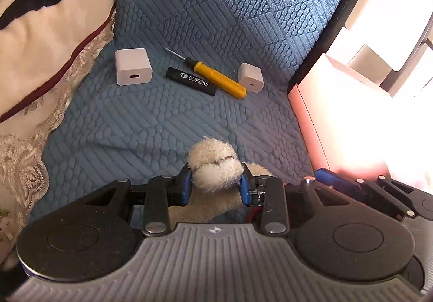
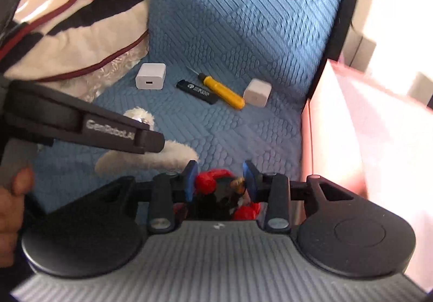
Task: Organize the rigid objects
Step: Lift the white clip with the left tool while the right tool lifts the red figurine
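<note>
Row on blue bed cover [image 1: 216, 4]: big white charger [image 1: 133, 66], black stick [image 1: 191, 81], yellow screwdriver [image 1: 216, 77] touching stick, small white charger [image 1: 251, 77] just beside screwdriver handle. Left tongs [image 1: 216, 183] squeezed shut on fluffy white toy [image 1: 215, 166]. Right tongs [image 2: 220, 180] around red and black toy [image 2: 216, 188]; cannot tell if gripping. Pink box [image 2: 351, 126] at right. Pillow [image 1: 40, 17] at left.

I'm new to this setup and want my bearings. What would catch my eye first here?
The left gripper is shut on a fluffy white plush toy, low and central. Beyond it, on the blue quilted cover, lie a yellow screwdriver, a black lighter and two white chargers; a pink box stands right.
</note>
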{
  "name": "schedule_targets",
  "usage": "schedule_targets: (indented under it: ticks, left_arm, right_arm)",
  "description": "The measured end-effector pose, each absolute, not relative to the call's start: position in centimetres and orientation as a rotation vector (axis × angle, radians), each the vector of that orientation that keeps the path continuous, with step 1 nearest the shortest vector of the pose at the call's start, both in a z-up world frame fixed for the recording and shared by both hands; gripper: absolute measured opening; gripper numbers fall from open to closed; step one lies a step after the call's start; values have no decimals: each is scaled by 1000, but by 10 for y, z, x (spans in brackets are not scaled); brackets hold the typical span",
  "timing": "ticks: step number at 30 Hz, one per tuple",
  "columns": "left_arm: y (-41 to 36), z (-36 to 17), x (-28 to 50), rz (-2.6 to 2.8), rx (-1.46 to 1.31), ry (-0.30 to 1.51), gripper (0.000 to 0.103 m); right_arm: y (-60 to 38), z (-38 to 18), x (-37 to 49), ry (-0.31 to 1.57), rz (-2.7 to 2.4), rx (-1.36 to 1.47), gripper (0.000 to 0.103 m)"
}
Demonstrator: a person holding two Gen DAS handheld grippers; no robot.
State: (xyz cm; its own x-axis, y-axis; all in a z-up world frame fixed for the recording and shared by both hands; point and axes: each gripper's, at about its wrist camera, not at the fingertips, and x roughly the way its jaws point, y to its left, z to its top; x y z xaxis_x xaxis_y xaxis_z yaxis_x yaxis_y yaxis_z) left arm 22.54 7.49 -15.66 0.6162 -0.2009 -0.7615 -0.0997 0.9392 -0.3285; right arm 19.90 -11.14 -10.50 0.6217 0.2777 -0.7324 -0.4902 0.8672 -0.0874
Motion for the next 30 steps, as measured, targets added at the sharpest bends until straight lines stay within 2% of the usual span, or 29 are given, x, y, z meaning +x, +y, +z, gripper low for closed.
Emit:
schedule_targets:
  ticks: [4, 6, 12, 13, 14, 22, 30]
  left_arm:
    - [76, -159, 228, -47, -356, 919, 39]
    - [78, -160, 229, -42, -360, 918, 39]
    - [81, -162, 230, -32, -369, 916, 39]
    - [81, -162, 230, -33, -369, 917, 39]
    - [81, -162, 230, -34, -369, 916, 39]
    - [87, -150, 229, -57, -366, 885, 39]
    - [97, -119, 213, -80, -395, 828, 39]
  right_arm:
    - [-114, -115, 201, 822, 424, -299, 68]
    - [-116, -121, 204, 857, 423, -287, 72]
    - [-123, -142, 215, 976, 404, -187, 70]
    - [-124, -143, 216, 985, 412, -156, 61]
    - [-123, -143, 216, 987, 410, -145, 59]
    - [-114, -132, 210, 964, 420, -158, 59]
    - [-123, -91, 208, 906, 435, -111, 59]
